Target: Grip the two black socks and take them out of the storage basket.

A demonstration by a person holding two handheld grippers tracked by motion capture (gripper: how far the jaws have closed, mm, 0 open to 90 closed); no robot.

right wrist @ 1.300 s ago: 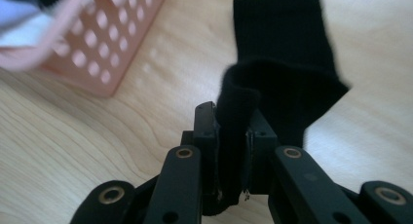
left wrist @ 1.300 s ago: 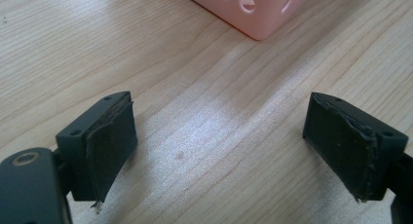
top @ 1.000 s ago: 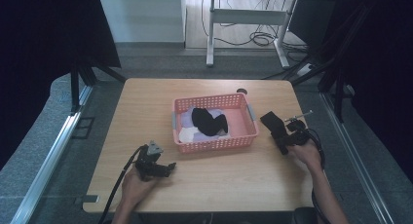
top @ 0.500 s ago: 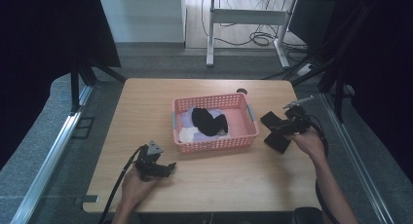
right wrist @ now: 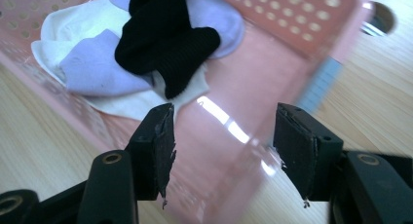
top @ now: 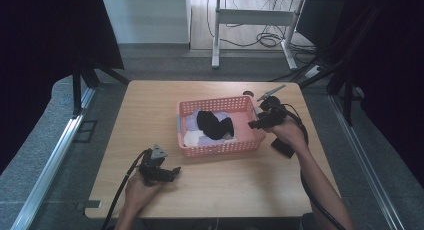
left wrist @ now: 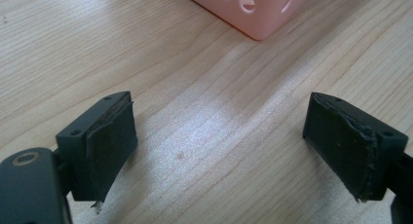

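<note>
The right gripper (top: 253, 124), its empty jaws just parted, should be lowered into the basket (top: 240, 102) and closed on the black sock (right wrist: 163, 41); the left gripper (left wrist: 219, 146) rests released before the basket.

The basket (top: 220, 149) sits mid-table (top: 150, 105); the socks (right wrist: 165, 39) lie in it, beyond the right gripper's (right wrist: 221, 146) fingers (right wrist: 158, 146) (the black sock on top). Left gripper (left wrist: 219, 146) fingertips flank bare tabletop near the basket's corner.

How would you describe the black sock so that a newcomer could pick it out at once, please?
On the wooden table stands a pink perforated basket. Inside it lies a small heap of socks, and the black sock lies crumpled on top of them. It is the only dark piece; the others are white or pale lilac.
</note>
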